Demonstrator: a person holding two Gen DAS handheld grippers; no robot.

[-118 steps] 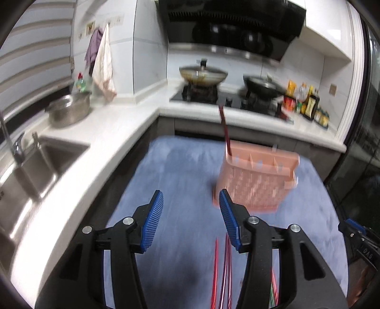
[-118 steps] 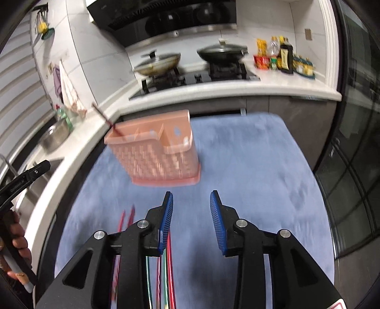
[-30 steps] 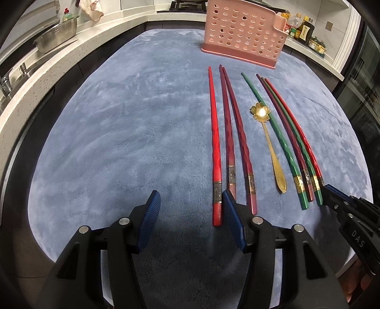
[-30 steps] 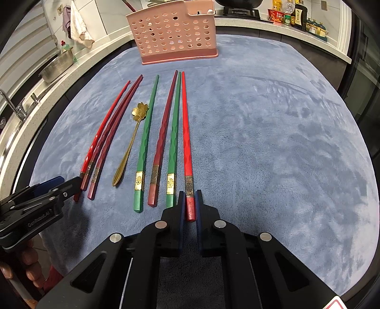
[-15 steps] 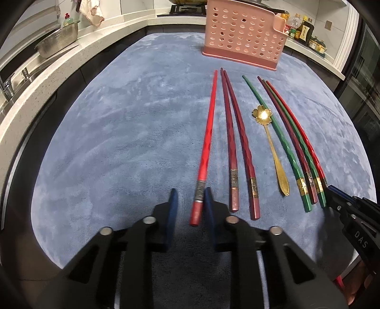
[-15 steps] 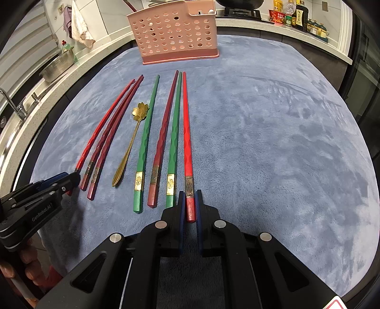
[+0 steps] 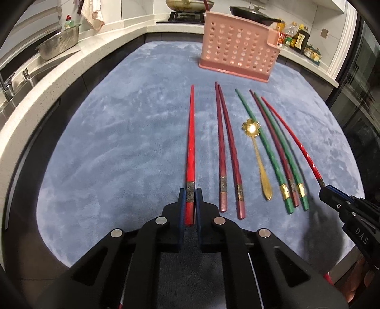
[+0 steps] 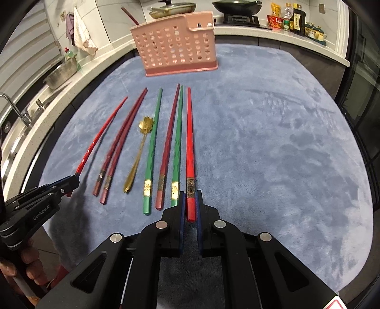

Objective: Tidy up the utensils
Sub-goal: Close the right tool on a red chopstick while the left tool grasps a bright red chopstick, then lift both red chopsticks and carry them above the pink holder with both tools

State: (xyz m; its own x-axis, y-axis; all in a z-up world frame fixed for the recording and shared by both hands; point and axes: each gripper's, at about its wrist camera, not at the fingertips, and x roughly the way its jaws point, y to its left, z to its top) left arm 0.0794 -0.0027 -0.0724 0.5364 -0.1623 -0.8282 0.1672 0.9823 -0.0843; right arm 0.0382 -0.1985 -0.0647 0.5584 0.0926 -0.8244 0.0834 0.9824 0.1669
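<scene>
Two bright red chopsticks are clamped: our left gripper (image 7: 189, 198) pinches one (image 7: 190, 142) at frame centre, our right gripper (image 8: 190, 202) another (image 8: 190, 147); pink holder (image 8: 175, 51) stands at upper centre.

Seven chopsticks (image 8: 177, 145) and a gold spoon (image 8: 139, 152) in a parallel row, mid-table. Perforated pink holder (image 8: 175, 51) upright near the far edge.

Blue-grey mat (image 7: 118, 142), steel colander (image 7: 59, 42) by the sink, hanging towel (image 8: 82, 33), sauce bottles (image 8: 294, 20), wok (image 8: 235, 6)
</scene>
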